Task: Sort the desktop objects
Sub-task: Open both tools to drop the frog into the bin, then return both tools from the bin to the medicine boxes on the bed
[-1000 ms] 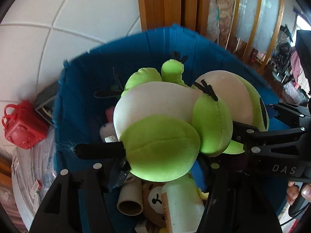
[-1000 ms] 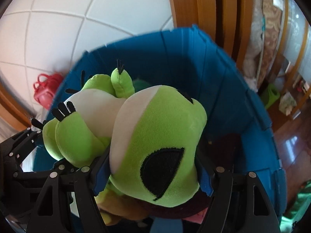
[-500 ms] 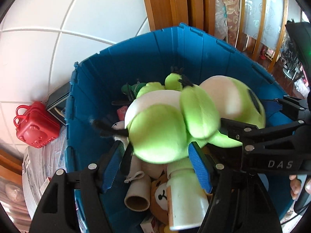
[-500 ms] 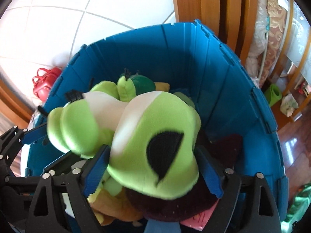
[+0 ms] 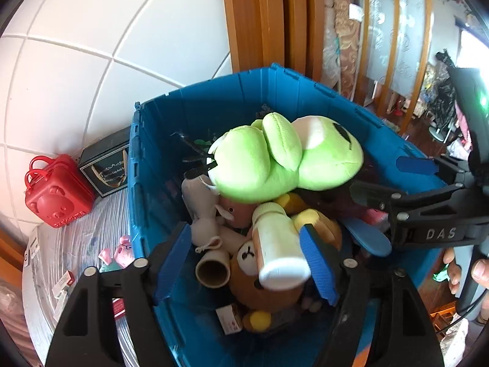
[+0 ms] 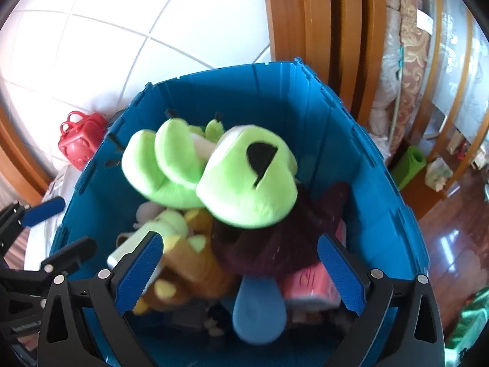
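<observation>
Left gripper (image 5: 244,258): lower centre of the left wrist view, blue pads spread apart, jaws have just been opening. Nothing gripped; behind the gap lie a white bottle (image 5: 279,244), a cardboard tube (image 5: 213,270) and a brown bear toy (image 5: 259,281), none pressed by the pads.

Right gripper (image 6: 241,273): lower centre of the right wrist view, jaws have just been opening and now stand wide, released. It also shows at right of the left wrist view, black frame lettered "DAS", with a person's fingers (image 5: 479,272) at the lower right edge. Behind its gap: a dark maroon plush (image 6: 275,241), a blue oval piece (image 6: 258,309) and a pink box (image 6: 311,284), untouched.

Green frog plush (image 5: 284,159): free of both grippers, lying on top of the heap inside the blue bin (image 5: 143,183), centre of the frame in both views. Lime body, white patches, black eye patch (image 6: 259,157) facing up in the right wrist view. Slightly blurred there.

Bin: tall ribbed blue walls, crowded with soft toys.

Outside the bin, left of frame: red bear-faced case (image 5: 58,197) against white tiled wall (image 5: 107,30), a dark box (image 5: 105,160) between case and bin, a small pink toy (image 5: 122,250) on a pale striped surface (image 5: 79,244). Wooden frame (image 5: 266,18) at upper centre.
</observation>
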A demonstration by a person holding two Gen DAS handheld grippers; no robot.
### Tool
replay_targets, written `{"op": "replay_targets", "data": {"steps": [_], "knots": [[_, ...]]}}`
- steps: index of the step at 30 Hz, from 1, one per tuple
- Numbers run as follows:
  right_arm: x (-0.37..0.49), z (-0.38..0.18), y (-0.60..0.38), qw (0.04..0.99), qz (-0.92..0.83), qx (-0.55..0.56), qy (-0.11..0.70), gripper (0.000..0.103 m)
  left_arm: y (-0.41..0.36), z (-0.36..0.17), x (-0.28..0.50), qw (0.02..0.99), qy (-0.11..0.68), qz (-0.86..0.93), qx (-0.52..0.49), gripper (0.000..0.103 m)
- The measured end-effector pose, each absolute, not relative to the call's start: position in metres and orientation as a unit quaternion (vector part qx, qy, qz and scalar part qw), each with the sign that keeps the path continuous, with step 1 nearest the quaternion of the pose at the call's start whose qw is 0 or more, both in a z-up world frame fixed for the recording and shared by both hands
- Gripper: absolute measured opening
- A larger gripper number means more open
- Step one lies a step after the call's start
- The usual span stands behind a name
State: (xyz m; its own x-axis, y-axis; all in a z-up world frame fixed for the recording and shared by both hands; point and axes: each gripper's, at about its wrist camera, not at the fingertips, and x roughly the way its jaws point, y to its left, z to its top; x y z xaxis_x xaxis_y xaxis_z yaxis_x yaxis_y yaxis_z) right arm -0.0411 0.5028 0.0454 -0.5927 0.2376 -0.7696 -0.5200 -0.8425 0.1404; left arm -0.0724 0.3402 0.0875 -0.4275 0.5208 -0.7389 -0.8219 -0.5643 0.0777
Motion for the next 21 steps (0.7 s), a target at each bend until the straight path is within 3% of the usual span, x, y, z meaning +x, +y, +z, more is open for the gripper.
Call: {"op": "replay_targets", "data": {"steps": [21], "knots": [[-0.019,0.047,0.403,0.285,0.858,-0.412,0.118,0.103,0.255,0.100,-0.066,0.464,0.184,0.814,-0.298,0.077]]}}
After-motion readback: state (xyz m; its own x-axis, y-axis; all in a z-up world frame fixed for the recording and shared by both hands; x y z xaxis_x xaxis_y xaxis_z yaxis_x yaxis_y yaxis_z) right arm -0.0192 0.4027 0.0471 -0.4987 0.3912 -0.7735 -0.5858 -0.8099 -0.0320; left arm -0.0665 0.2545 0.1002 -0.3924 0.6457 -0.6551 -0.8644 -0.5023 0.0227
